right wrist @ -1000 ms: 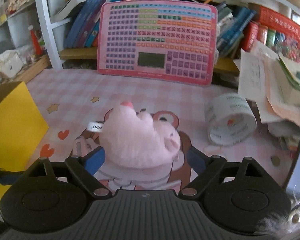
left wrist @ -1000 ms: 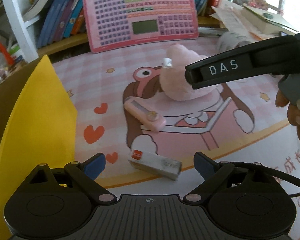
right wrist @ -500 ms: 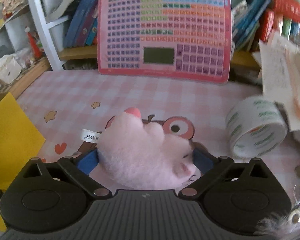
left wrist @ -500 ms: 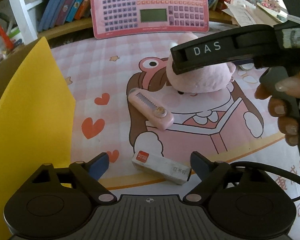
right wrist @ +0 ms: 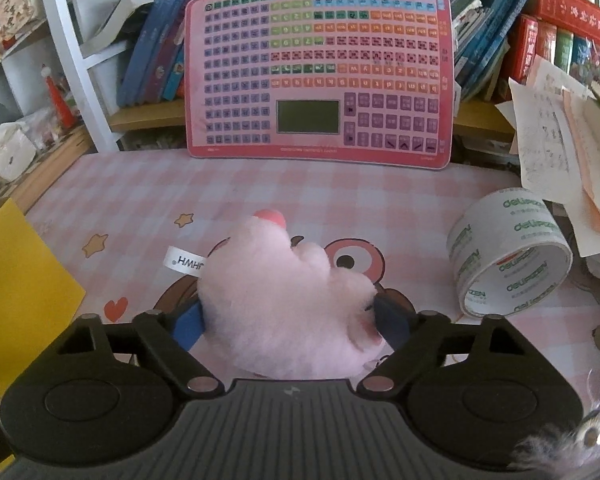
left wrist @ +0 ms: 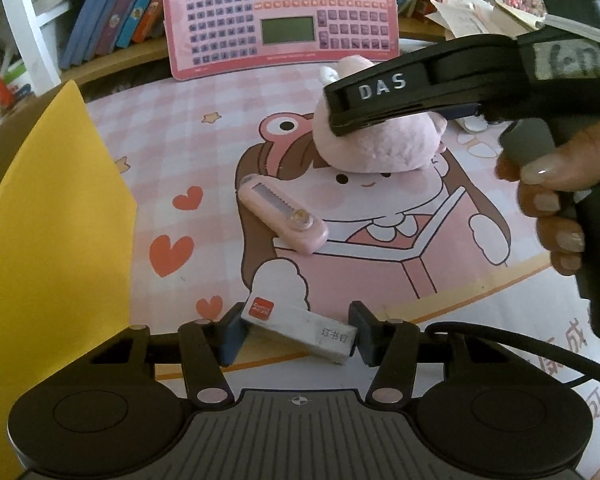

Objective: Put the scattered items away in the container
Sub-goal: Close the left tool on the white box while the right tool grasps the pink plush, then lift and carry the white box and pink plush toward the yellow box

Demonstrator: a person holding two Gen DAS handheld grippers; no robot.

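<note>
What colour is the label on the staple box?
Red, at one end of the white staple box; clearest in the left wrist view.

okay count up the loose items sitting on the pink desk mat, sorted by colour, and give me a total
Pink: 2, the plush toy and the utility knife
White or grey: 2, the staple box and the tape roll
Total: 4
</note>
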